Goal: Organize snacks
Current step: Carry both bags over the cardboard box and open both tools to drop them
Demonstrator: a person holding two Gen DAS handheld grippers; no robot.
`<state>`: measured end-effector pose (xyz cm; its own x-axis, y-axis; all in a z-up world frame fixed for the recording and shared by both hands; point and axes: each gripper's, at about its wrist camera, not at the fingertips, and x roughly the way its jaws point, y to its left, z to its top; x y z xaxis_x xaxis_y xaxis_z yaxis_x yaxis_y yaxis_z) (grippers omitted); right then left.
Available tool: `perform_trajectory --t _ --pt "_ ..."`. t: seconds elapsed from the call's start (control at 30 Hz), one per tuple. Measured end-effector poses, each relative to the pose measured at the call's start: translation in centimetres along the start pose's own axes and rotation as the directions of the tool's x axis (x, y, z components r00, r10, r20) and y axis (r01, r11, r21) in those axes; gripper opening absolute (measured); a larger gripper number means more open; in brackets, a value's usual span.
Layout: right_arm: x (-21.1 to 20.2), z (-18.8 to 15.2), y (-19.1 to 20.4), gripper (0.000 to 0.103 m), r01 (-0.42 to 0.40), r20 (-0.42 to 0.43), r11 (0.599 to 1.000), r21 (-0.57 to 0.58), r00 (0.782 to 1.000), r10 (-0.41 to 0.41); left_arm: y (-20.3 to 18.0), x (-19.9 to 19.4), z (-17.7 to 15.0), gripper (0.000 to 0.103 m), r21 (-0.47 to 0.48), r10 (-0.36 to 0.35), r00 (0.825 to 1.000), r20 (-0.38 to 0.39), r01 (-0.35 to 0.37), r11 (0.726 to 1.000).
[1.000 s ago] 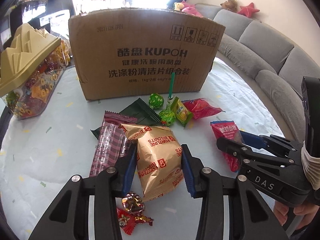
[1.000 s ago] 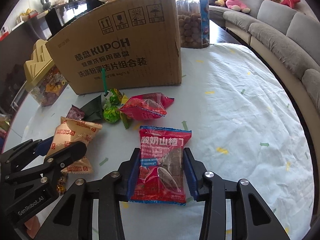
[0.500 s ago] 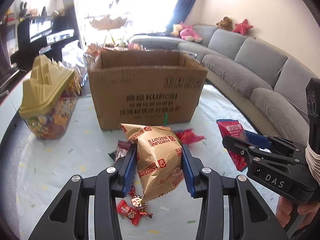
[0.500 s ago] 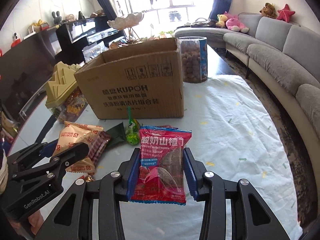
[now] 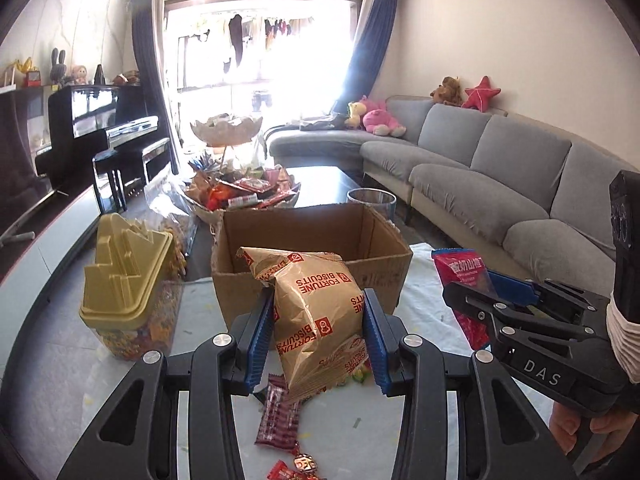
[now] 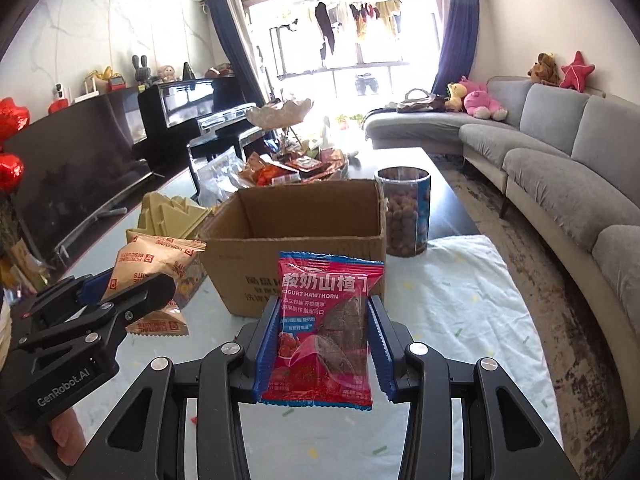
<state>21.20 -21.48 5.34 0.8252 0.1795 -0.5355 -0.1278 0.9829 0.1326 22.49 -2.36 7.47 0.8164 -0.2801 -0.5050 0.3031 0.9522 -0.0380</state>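
A: Gripping a tan Fortune Biscuits bag (image 5: 316,316), the left gripper (image 5: 318,334) is pressing its blue pads against both sides of the pack, jaws partly closed around it.

B: And the right gripper (image 6: 322,344) is doing the same with a red Yogurt Hawthorn packet (image 6: 322,328), pads clamping its edges so it is hanging upright between them.

A: Both tools are being held above the table (image 6: 460,312), angled slightly downward, side by side and facing the open cardboard box (image 5: 312,248). Each bag is sitting in the air just in front of the box's near wall.

B: A hand (image 5: 588,430) is wrapping the right handle at the lower edge of the left view.

A: That left view is also showing loose snacks lying on the table under the bag: a maroon wrapper (image 5: 280,414) and small red candies (image 5: 292,470).

B: The right view is missing those, but it is showing a clear canister of brown balls (image 6: 404,212) standing just beside the box's right wall.

A: Both are catching the yellow-lidded jar (image 5: 128,280) left of the box.
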Motion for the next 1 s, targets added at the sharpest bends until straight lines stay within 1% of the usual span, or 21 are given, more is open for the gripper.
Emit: perform_trajectory --t 0.3,0.53,0.73,1.0 --pt "0.3 4.3 0.5 0.043 0.005 0.057 0.999 -0.034 0.998 -0.003 0.9 0.9 3.7 0.042 0.004 0.017 1.000 0.024 -0.017 1.000" --pt "1.8 6.9 0.5 0.043 0.011 0.066 0.998 -0.054 0.998 -0.007 1.7 3.1 5.9 0.042 0.010 0.027 0.999 0.023 -0.027 1.000" --pt "4.2 8.4 0.5 0.043 0.012 0.050 0.997 -0.071 0.999 -0.008 2.5 6.1 7.1 0.042 -0.002 0.030 1.000 0.003 -0.030 1.000" --pt "8.7 9.7 -0.3 0.043 0.013 0.006 0.997 -0.074 1.000 -0.013 4.0 10.7 8.0 0.042 -0.024 0.022 0.998 -0.052 -0.023 0.999"
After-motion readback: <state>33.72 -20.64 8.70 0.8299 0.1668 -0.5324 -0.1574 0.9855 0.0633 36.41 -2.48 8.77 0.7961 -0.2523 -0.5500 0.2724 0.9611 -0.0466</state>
